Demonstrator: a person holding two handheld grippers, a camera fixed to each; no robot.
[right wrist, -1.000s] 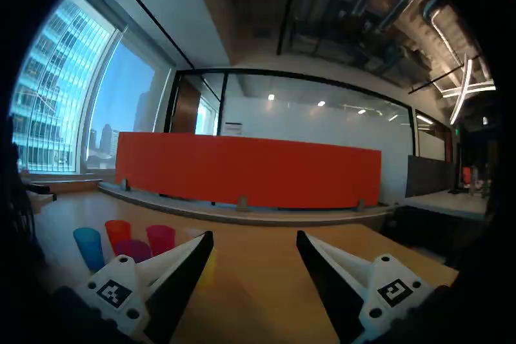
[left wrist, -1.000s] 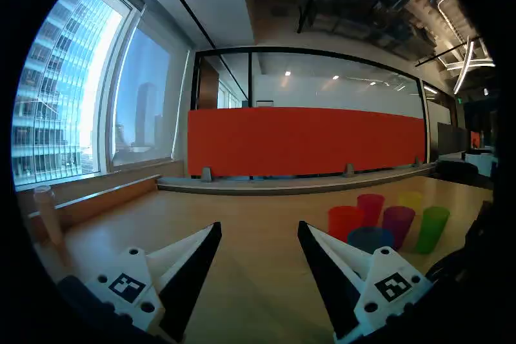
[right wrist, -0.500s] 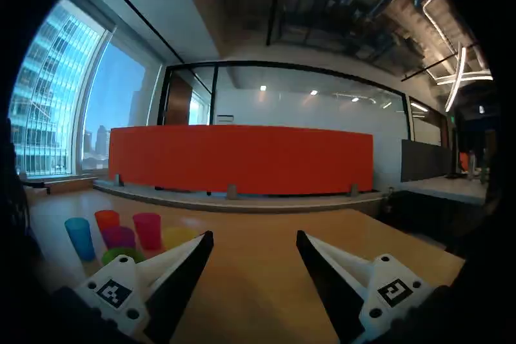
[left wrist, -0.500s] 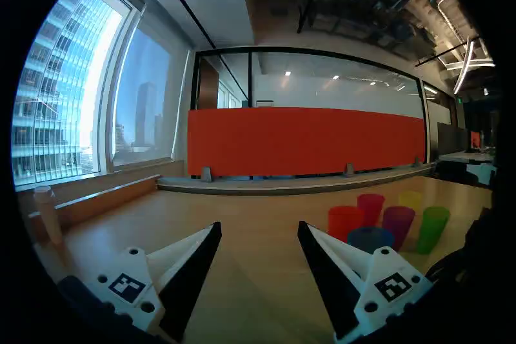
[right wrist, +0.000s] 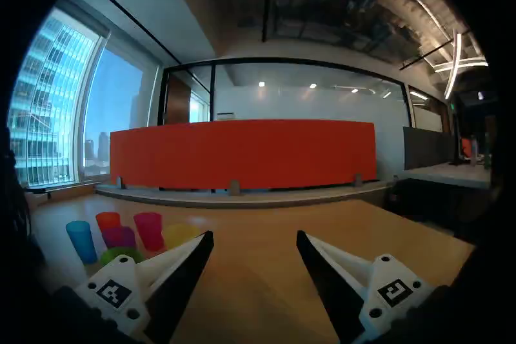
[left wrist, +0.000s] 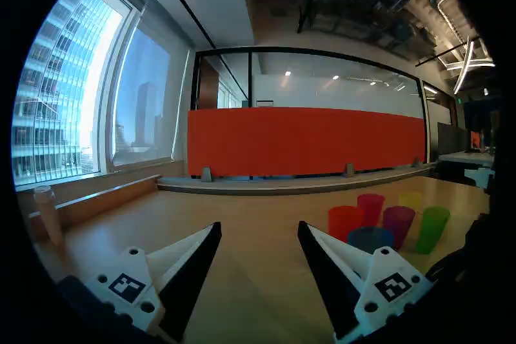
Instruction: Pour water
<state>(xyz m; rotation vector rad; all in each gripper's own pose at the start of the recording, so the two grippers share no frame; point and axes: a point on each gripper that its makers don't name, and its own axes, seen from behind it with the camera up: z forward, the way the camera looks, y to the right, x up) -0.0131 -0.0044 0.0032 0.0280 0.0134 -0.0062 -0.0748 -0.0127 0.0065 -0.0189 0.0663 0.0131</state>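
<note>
Now, a wooden table (left wrist: 258, 215) stretches to an orange partition (left wrist: 303, 141) at its far edge.
Above it, the left gripper (left wrist: 258, 226) and the right gripper (right wrist: 255, 235) each hang with fingers wide apart, clamped on nothing. Six coloured cups (left wrist: 344, 220) stand clustered on the table, well short of its far edge, beyond the left gripper's right finger and, in the right gripper view, beyond that gripper's left finger. A slim pale tube (left wrist: 48, 215) stands by the window-side edge, against a wooden ledge (left wrist: 109, 199).

Left tool (left wrist: 258, 224), right tool (right wrist: 253, 233): white, black-edged, square markers (left wrist: 126, 287).
</note>
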